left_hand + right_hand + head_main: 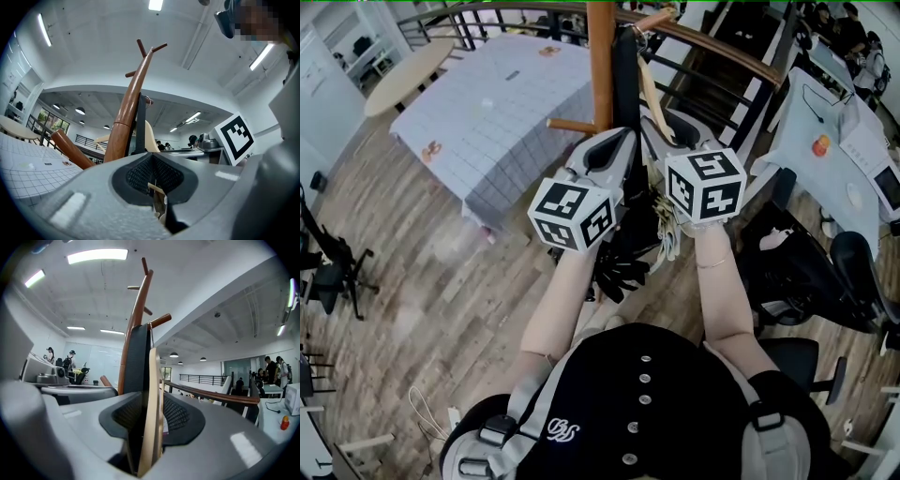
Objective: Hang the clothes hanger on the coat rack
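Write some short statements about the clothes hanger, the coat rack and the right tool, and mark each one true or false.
1. The clothes hanger hangs by its hook from a peg of the coat rack. True.
2. The coat rack is made of white metal. False: it is brown wood.
3. The right tool has its jaws apart, with the clothes hanger between them. True.
4. A red garment hangs on the clothes hanger. False: the garment is black.
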### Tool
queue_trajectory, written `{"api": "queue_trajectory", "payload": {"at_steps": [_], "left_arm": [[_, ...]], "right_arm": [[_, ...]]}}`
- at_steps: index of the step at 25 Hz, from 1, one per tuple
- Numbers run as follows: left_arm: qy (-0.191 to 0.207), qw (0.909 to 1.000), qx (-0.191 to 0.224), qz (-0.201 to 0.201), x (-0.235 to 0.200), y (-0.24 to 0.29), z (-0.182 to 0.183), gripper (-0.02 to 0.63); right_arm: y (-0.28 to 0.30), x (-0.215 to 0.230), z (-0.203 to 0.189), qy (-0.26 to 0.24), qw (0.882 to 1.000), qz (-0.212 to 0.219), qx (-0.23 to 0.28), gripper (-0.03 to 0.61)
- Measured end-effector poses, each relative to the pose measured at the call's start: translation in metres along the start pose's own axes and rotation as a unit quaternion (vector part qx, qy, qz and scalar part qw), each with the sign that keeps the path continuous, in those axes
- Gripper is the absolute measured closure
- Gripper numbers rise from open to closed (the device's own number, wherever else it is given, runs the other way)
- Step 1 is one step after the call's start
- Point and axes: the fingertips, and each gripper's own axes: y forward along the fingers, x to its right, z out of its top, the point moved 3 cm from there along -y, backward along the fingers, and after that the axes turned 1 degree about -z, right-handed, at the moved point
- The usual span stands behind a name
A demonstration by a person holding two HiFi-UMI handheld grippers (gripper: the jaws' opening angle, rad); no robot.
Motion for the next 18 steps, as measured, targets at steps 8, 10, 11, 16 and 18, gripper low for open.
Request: {"api": "queue_trajectory", "payload": {"at_steps": [8,10,11,16,18], "left_arm": [[0.005,1.0,-0.005,-0.004,0.017,-0.009,-0.001,0.615],[0.007,1.0,-0.003,-0.004,0.022,-0.012,0.001,0.615],[0.007,1.0,-0.002,-0.004,0.024,-0.014,0.001,0.615],[0.01,0.9999,-0.008,-0.006,0.037,-0.023,-0.002,0.615],[0.009,0.9999,-0.009,-0.002,0.041,-0.028,-0.003,0.615]], "right_arm": [[-0.022,-0.013,-0.003,0.011,1.0,0.015,0.006,0.431],[-0.028,-0.016,-0.002,0.016,1.0,0.021,0.01,0.43],[-0.032,-0.018,-0.002,0.019,0.999,0.023,0.013,0.43],[-0.054,-0.02,0.0,0.025,0.999,0.014,0.045,0.432],[-0.061,-0.021,-0.004,0.034,0.998,0.017,0.044,0.434]]}}
